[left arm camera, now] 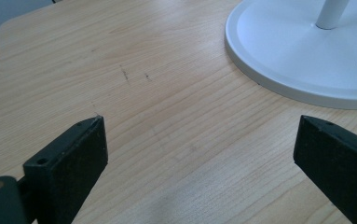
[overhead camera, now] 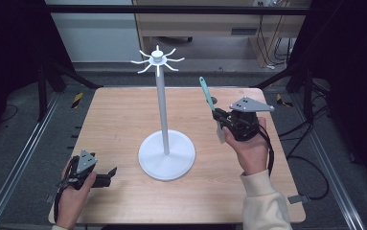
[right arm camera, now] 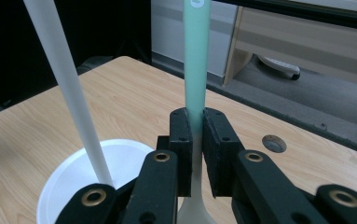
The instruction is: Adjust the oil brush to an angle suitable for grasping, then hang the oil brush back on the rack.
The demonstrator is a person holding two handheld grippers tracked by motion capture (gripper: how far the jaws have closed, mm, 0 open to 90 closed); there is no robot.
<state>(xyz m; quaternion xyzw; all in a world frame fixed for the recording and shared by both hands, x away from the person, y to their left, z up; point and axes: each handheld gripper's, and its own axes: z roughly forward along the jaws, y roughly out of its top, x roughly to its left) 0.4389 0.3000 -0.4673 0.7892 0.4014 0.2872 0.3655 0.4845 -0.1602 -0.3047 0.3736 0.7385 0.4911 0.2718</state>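
A white stand (overhead camera: 161, 103) with hooked arms at its top (overhead camera: 157, 60) rises from a round base (overhead camera: 166, 155) in the middle of the wooden table (overhead camera: 123, 115). My right gripper (overhead camera: 218, 116), held above the table's right side, is shut on a teal-handled utensil (overhead camera: 206, 95) that points up and away; its pale head (overhead camera: 220, 134) hangs below the jaws. In the right gripper view the teal handle (right arm camera: 196, 60) stands clamped between the pads, with the stand's pole (right arm camera: 69, 88) to the left. My left gripper (overhead camera: 108, 175) rests open at the table's front left, its fingers (left arm camera: 71, 158) wide apart over bare wood beside the base (left arm camera: 302, 60).
Black frame rails and cables run along both sides of the table. A wooden desk stands behind it on the floor. A small round hole (right arm camera: 272, 143) sits in the tabletop near the far edge.
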